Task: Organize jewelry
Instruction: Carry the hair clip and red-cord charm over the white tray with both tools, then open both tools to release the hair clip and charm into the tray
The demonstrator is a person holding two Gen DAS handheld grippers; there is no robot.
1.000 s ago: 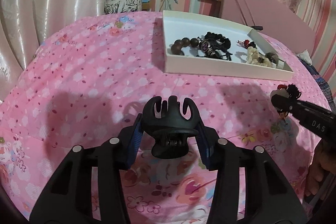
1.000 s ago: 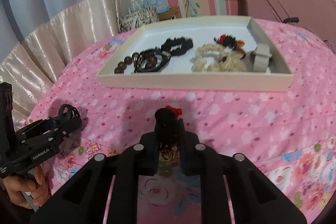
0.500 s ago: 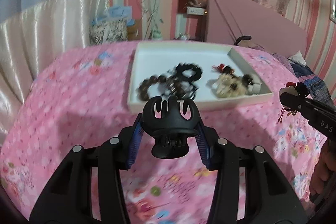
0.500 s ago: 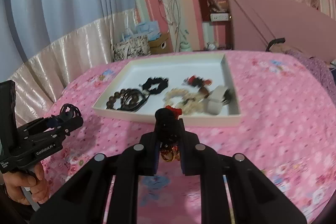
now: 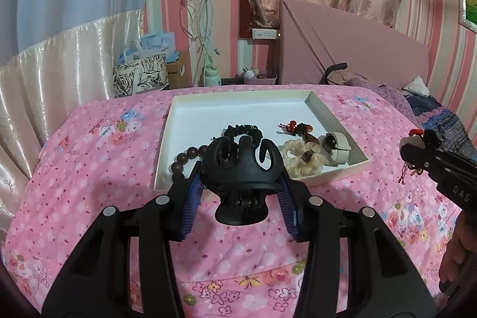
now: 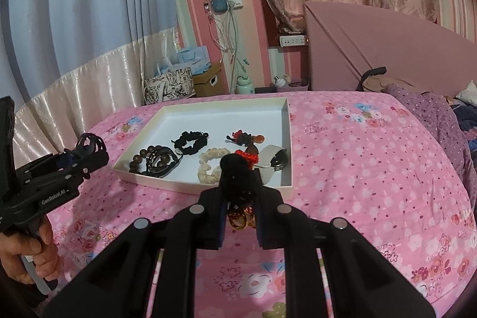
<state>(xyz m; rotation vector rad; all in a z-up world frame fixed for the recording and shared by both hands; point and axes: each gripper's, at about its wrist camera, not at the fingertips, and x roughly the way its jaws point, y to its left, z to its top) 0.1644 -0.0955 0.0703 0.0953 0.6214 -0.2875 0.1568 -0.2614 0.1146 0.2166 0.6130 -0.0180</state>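
My left gripper (image 5: 242,192) is shut on a black claw hair clip (image 5: 242,169) and holds it above the pink bedspread, in front of a white tray (image 5: 316,105). The tray holds a brown bead bracelet (image 5: 184,161), a black scrunchie (image 5: 243,130), a cream scrunchie (image 5: 301,157) and a white watch (image 5: 338,146). My right gripper (image 6: 240,209) is shut on a black hair tie with a red ornament and gold rings (image 6: 238,169), held above the bed just before the tray's near edge (image 6: 208,187). Each gripper shows in the other's view, the left (image 6: 86,152) and the right (image 5: 417,152).
The tray lies on a bed with a pink floral cover (image 5: 89,169). A pink headboard (image 5: 357,49) and dark bedding (image 5: 441,121) are at the right. Bags (image 5: 140,73), cables and a power strip stand by the striped wall behind.
Both grippers have risen and tilted up, so the tray now looks smaller and lower and more of the wall shows. Each still holds its item.
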